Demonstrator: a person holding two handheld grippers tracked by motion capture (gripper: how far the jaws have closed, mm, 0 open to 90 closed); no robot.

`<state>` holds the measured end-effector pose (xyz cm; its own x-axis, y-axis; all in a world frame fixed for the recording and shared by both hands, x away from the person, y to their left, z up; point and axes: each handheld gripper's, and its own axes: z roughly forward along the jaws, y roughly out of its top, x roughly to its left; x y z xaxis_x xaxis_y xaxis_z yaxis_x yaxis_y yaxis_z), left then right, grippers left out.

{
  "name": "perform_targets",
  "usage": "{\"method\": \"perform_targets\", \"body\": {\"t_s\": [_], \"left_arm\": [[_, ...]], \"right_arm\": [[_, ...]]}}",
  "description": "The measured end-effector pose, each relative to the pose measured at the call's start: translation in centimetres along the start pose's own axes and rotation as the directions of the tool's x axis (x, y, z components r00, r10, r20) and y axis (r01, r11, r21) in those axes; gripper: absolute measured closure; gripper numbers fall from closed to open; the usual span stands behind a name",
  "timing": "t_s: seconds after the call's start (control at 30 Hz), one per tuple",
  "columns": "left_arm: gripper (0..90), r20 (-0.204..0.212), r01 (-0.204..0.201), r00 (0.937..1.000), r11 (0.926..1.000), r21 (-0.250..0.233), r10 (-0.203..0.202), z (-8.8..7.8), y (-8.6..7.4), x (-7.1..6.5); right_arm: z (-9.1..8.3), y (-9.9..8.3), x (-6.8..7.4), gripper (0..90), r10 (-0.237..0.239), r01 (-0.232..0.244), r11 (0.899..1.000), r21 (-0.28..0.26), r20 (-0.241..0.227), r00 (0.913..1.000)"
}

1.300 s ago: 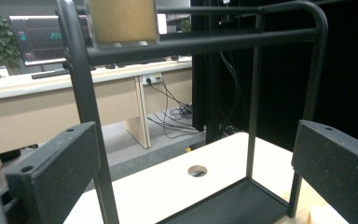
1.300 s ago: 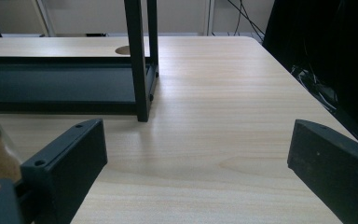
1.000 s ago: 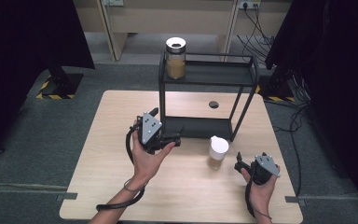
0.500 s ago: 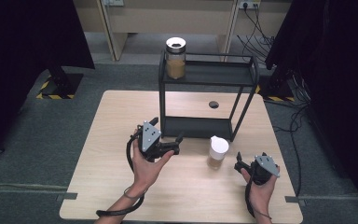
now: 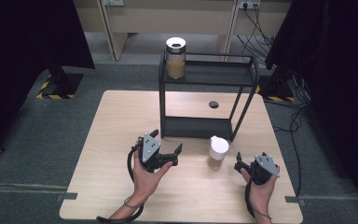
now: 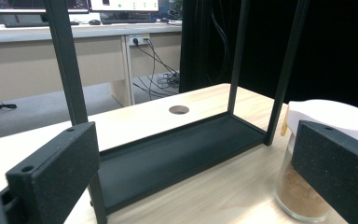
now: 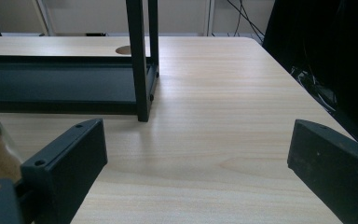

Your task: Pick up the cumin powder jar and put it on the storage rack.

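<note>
A glass jar with a white lid (image 5: 218, 151), holding brown powder, stands on the table (image 5: 121, 121) just in front of the black two-tier rack (image 5: 207, 74). A second jar of brown powder with a dark-rimmed lid (image 5: 175, 58) stands on the rack's top shelf at its left end. My left gripper (image 5: 167, 141) is open to the left of the white-lidded jar, pointing toward the rack. In the left gripper view the white-lidded jar (image 6: 326, 121) sits partly behind the right-hand jaw. My right gripper (image 5: 249, 157) is open to the right of that jar, with nothing between its jaws.
The rack's lower shelf (image 6: 177, 149) is bare. A round cable hole (image 5: 213, 104) lies in the table behind it. In the right gripper view a rack leg (image 7: 140, 60) rises ahead and the table's right edge (image 7: 298, 74) is close by. Desks and cables are beyond the table.
My left gripper has come down and back toward the table's near edge, still open. The right gripper and both jars have stayed put.
</note>
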<state>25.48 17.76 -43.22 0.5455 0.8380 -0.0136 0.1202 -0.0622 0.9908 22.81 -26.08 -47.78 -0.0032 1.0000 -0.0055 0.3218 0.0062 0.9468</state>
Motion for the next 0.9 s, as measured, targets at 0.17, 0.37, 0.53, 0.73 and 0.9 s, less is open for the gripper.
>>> {"method": "perform_targets", "body": {"t_s": [0.17,0.37,0.53,0.73,0.9], "left_arm": [[0.4,0.002,0.009,1.0,0.9999,0.005,-0.009,0.0,-0.9,0.1],[0.4,-0.005,0.008,1.0,1.0,0.003,-0.008,-0.2,-1.8,0.0],[0.4,-0.018,0.009,0.9998,0.9999,0.009,-0.009,-0.3,-2.8,0.0],[0.4,-0.025,0.022,0.9995,0.9995,0.023,-0.022,-0.5,-3.9,0.2],[0.4,-0.025,0.029,0.9993,0.9992,0.028,-0.028,-0.6,-4.5,0.3]], "right_arm": [[0.0,0.0,0.0,4.7,0.001,-0.001,1.0,0.001,0.0,1.0],[0.0,0.0,0.0,4.7,-0.001,0.001,1.0,-0.001,0.0,1.0],[0.0,0.0,0.0,4.7,-0.002,0.002,1.0,-0.002,-0.001,1.0],[0.0,0.0,0.0,4.7,-0.006,0.006,1.0,-0.002,-0.001,1.0],[0.0,0.0,0.1,4.7,-0.008,0.008,1.0,-0.002,0.0,1.0]]}}
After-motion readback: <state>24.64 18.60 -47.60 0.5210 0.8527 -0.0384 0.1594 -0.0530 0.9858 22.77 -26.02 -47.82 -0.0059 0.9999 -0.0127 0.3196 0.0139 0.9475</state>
